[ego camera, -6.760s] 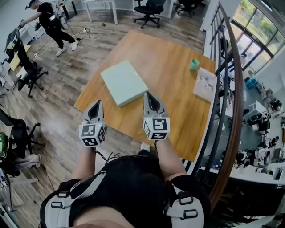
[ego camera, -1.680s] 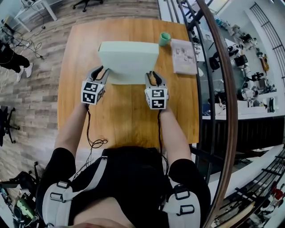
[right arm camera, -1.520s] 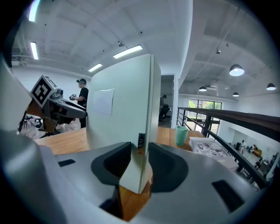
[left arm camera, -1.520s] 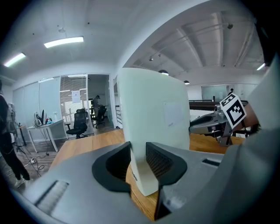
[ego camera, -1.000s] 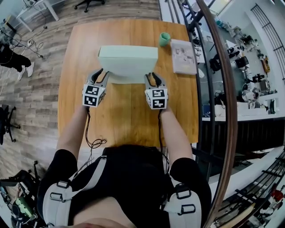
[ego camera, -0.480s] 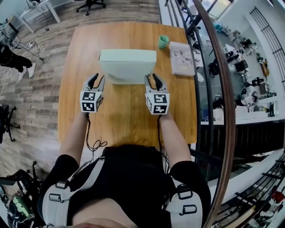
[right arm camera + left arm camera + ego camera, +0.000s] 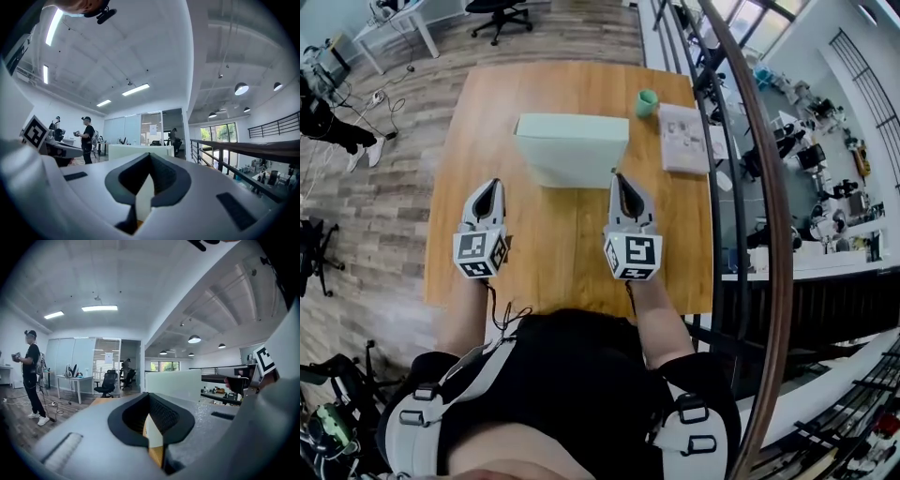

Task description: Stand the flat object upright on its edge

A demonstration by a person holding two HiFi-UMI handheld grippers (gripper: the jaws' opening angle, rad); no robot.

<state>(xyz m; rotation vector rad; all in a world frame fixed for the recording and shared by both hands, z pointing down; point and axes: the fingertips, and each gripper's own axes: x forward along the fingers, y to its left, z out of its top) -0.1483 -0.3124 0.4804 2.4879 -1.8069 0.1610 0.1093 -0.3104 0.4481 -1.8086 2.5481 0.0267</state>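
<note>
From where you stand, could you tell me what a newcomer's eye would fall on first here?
The pale green flat rectangular board stands upright on its long edge on the light wooden table. On the near side of it, the left gripper and the right gripper are both shut and empty, apart from the board.

Below me, grey plank floor (image 7: 356, 216); black office chair (image 7: 499, 11) near white desk (image 7: 398, 19); dark curved railing (image 7: 775, 225) at my right; ceiling strip lights (image 7: 99, 308) lit.

Pale green flat box (image 7: 572, 148) upright on long edge, mid-table, w/ broad face toward person.
</note>
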